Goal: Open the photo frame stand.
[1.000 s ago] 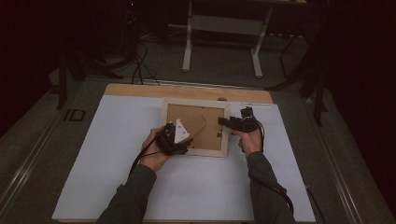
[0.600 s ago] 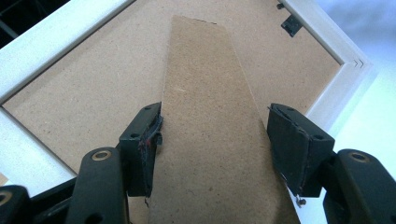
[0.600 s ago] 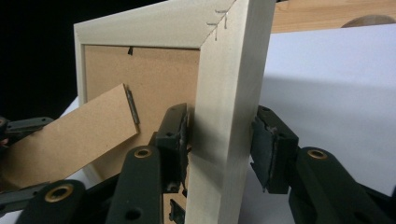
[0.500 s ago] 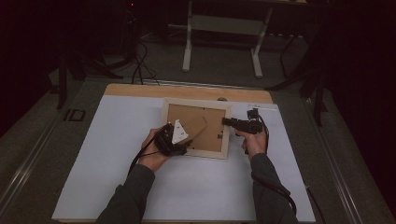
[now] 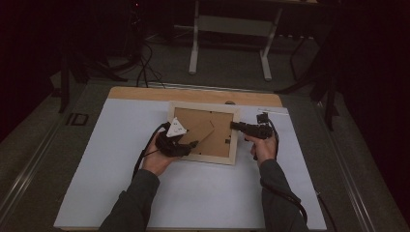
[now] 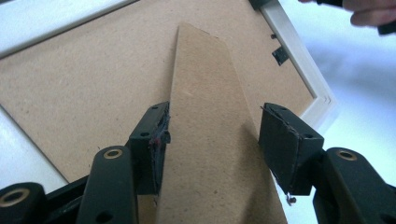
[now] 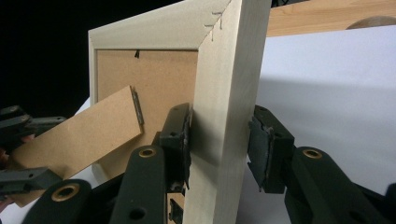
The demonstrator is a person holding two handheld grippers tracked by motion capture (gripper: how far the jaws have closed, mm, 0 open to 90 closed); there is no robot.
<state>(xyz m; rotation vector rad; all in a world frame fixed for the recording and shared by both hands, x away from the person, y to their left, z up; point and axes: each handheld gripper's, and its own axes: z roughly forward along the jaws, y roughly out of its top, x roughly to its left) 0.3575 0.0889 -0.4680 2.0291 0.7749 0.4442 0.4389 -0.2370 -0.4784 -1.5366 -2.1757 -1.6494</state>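
Right now the picture frame [image 5: 205, 131] lies back-up near the middle of the white tabletop [image 5: 121, 145], its long axis running across in front of me, slightly skewed so the right end sits closer to me. Its border is pale, unfinished-looking wood with a stapled mitre joint at the corner, flat-faced and square-edged. Its back is a brown fibreboard panel, matte and finely speckled.

Over that panel stands the easel stand [image 6: 210, 140], a long tapered strip of the same brown board. It is hinged near the frame's middle by a small metal strip and points away from my left tongs toward the frame's far right corner.

My left tongs [image 6: 212, 140] straddle the free end of the stand, jaws partly apart. The left pad touches the strip's edge, while the right pad stands just clear of it, so I am not clamping it.

My right tongs [image 7: 219, 144] have the frame's right-hand rail between their jaws. The inner pad sits against the wood and the outer pad is close to its outer face; whether that one presses I cannot tell.

Small black turn clips [image 6: 280, 55] sit along the rail's inside edge.
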